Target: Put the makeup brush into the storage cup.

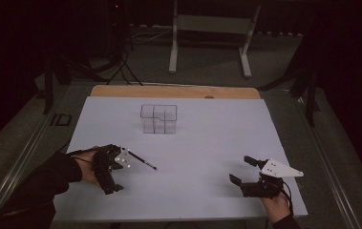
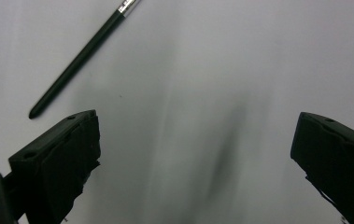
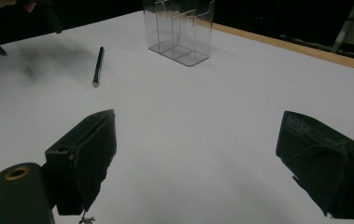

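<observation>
Pen just beside left gripper, both sets of jaws wide and empty

Lying flat on white table [image 1: 193, 143]: pen [image 1: 140, 161], long axis slanting away from left gripper [image 1: 114, 172]; well apart from right gripper [image 1: 241, 170]; clear organizer [image 1: 158, 118] farther back

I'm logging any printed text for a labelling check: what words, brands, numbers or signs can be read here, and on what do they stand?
None can be read.
Right tool: one jaw bears faint raised marks, too blurred to read.
Pen: its silver band shows no legible print.
Clear organizer: no label visible.
Left tool: no marks visible.
</observation>
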A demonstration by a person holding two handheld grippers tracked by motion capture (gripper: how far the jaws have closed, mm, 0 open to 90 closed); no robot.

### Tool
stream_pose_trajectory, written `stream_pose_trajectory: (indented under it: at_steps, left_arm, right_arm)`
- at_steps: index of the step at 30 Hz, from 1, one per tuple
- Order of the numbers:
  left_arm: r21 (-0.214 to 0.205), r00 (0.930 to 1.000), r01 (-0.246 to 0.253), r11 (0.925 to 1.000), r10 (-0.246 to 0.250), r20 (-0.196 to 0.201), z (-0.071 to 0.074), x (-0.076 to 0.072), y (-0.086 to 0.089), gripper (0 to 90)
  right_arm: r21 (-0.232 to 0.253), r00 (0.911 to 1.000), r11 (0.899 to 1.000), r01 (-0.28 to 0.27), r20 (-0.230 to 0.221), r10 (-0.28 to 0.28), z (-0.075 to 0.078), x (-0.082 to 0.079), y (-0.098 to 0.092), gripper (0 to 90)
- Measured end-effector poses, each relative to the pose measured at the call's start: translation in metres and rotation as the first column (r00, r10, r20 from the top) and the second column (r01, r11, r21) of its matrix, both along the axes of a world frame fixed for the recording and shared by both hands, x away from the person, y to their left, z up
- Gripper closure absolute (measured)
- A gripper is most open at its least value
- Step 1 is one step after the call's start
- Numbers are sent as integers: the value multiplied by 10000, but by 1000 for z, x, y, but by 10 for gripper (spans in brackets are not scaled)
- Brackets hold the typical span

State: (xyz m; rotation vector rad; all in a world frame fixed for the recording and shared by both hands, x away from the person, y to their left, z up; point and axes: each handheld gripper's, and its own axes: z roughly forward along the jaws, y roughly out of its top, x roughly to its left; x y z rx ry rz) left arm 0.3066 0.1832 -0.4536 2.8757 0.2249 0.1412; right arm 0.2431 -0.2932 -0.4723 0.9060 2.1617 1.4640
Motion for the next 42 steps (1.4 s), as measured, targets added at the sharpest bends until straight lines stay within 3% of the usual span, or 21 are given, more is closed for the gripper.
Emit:
stream_pose_trajectory:
  at_steps: [4, 6, 12, 14, 20, 23, 27, 29, 30, 32, 39, 42]
  left_arm:
    - [69, 9998, 125, 9999, -126, 120, 1, 6, -3, 25]
    - [351, 9991, 243, 9991, -255, 347, 0, 8, -4, 26]
    - [1176, 9960, 670, 9908, -735, 516, -2, 18, -5, 74]
    - [1041, 9955, 685, 9922, -748, 578, -1, 21, -6, 131]
    - [1121, 9897, 1088, 9877, -1182, 806, -2, 32, -10, 156]
    - [1317, 9785, 1719, 9763, -1847, 918, -3, 37, -11, 220]
    - [1206, 9706, 2042, 9715, -2170, 1041, -3, 46, -13, 320]
    - [1068, 9614, 2383, 9653, -2501, 1150, -2, 50, -12, 367]
    - [1018, 9600, 2472, 9636, -2578, 1088, -3, 53, -12, 387]
    - [1016, 9503, 2788, 9550, -2896, 1144, -3, 55, -12, 401]
    - [873, 9322, 3333, 9388, -3419, 1183, -6, 68, -11, 498]
    - [864, 9191, 3646, 9271, -3732, 1265, -8, 74, -8, 531]
  right_arm:
    - [6, 10000, 10000, -11, 6, 11, 0, 0, 0, 123]
    - [19, 10000, 10000, -2, 4, 2, 0, 0, 0, 123]
    - [30, 10000, 10000, -1, -69, 1, -1, 0, 0, 123]
    - [14, 10000, 10000, -1, -46, 1, -1, 0, 0, 123]
    - [12, 10000, 10000, -6, -61, 6, -1, 1, 0, 123]
    - [20, 10000, 10000, -34, -45, 34, -1, 1, 0, 123]
    - [41, 10000, 10000, -24, -54, 24, -1, 1, 0, 123]
    - [27, 10000, 10000, -22, -45, 22, -1, 1, 0, 123]
    - [29, 10000, 10000, -24, -52, 24, -1, 1, 0, 123]
    - [20, 10000, 10000, -28, -42, 28, -1, 1, 0, 124]
    - [23, 10000, 10000, -17, -77, 17, -2, 2, 0, 124]
    - [15, 10000, 10000, -25, -94, 25, -2, 2, 0, 124]
